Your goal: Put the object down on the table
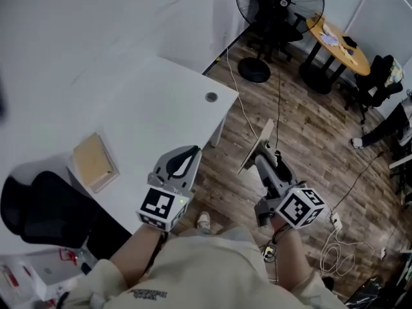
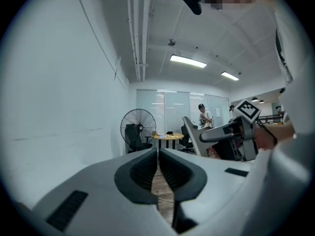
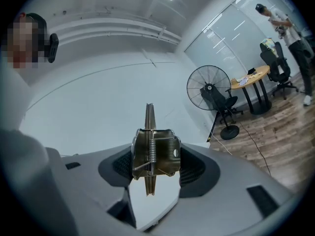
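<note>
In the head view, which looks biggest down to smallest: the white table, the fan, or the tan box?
White table, fan, tan box; the fan is farther away, so that gap is unsure.

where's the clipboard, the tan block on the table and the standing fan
clipboard (image 3: 153, 154), right gripper view, on its metal clip
tan block (image 1: 93, 160), head view, on its top face
fan (image 1: 280, 2), head view, on the hub of its cage

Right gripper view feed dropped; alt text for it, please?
The right gripper is clamped on the metal spring clip of a clipboard, its thin board edge-on and upright. Behind: a white wall, a standing fan and a round wooden table.
</note>
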`<state>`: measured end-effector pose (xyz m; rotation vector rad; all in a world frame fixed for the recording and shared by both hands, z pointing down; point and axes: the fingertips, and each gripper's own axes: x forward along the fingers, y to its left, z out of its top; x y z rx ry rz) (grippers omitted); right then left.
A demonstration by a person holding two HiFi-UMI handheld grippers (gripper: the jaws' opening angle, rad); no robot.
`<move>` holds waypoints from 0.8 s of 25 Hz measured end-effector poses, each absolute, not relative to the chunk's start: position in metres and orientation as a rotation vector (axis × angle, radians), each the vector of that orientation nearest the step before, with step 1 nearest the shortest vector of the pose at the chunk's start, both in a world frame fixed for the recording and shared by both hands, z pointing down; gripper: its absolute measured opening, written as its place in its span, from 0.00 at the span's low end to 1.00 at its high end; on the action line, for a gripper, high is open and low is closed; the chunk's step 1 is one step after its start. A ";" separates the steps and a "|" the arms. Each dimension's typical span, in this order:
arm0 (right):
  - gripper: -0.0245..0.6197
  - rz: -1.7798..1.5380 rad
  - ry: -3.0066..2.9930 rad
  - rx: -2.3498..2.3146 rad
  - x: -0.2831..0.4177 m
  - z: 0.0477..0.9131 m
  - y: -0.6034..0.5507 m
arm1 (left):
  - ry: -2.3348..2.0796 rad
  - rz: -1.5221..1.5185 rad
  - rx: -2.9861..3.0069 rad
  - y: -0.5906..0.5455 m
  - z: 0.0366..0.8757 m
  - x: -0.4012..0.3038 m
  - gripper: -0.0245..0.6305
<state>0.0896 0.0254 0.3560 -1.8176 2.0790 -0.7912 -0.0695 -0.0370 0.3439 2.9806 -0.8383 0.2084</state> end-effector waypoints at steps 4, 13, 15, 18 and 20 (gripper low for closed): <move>0.41 -0.828 2.057 -1.819 0.102 0.368 -0.012 | -0.841 0.224 2.946 -0.067 0.359 -0.062 0.09; 0.41 -0.952 2.035 -1.769 0.153 0.403 -0.087 | -0.923 0.262 2.884 -0.130 0.387 -0.018 0.09; 0.41 -0.983 2.046 -1.756 0.168 0.412 -0.105 | -0.952 0.287 2.871 -0.145 0.393 -0.004 0.09; 0.41 -1.027 2.050 -1.732 0.193 0.424 -0.135 | -0.978 0.343 2.857 -0.169 0.401 0.018 0.09; 0.41 -1.049 2.063 -1.716 0.209 0.433 -0.160 | -0.984 0.380 2.838 -0.189 0.411 0.033 0.09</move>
